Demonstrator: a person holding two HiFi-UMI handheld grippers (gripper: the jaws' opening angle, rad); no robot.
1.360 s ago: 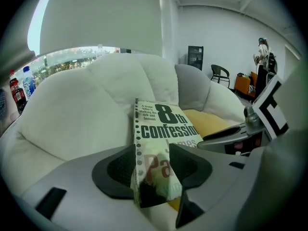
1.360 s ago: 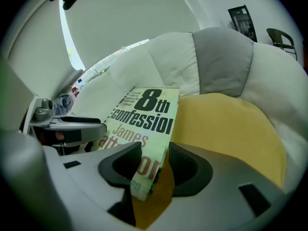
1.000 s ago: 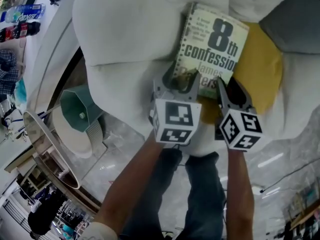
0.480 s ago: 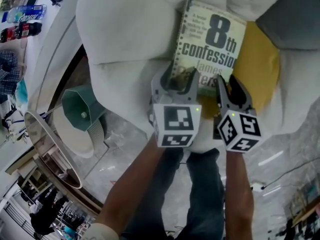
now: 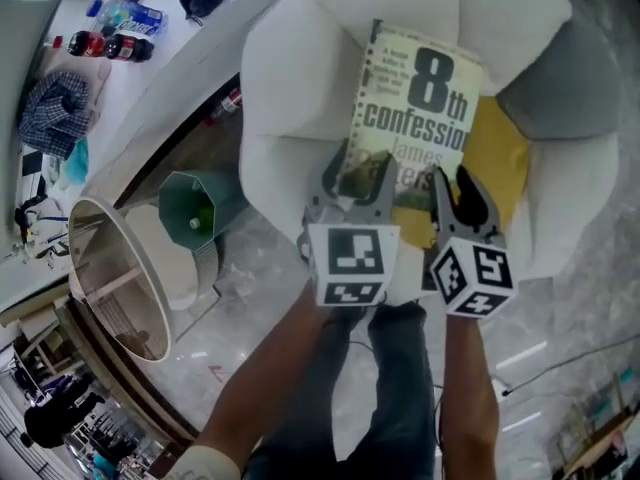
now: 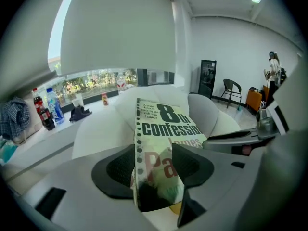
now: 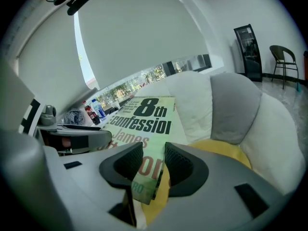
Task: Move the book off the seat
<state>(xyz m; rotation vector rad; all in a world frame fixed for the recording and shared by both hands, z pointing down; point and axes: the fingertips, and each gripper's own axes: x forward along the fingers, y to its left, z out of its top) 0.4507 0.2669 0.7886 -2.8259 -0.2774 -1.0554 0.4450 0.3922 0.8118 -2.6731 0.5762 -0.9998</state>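
The book point(image 5: 415, 98), a pale green paperback titled "8th confession", is over the white armchair's seat point(image 5: 290, 98) and a yellow cushion point(image 5: 500, 158). My left gripper point(image 5: 357, 168) is shut on its near left corner; in the left gripper view the cover point(image 6: 163, 124) fills the gap between the pads of this gripper point(image 6: 153, 165). My right gripper point(image 5: 460, 188) grips the near right corner. In the right gripper view its jaws point(image 7: 153, 165) press in on that corner of the book point(image 7: 144, 117). The book's underside is hidden.
A grey cushion point(image 5: 560, 88) leans at the chair's right. Left of the chair stand a teal bin point(image 5: 195, 208) and a large lamp shade point(image 5: 110, 288). Bottles point(image 5: 110, 43) and a checked cloth point(image 5: 55, 113) lie on a white counter. Marble floor lies below.
The head view has drawn back, so more of the armchair shows. The book has come up from the cushion with both grippers on its near edge. The right jaws have narrowed onto the corner.
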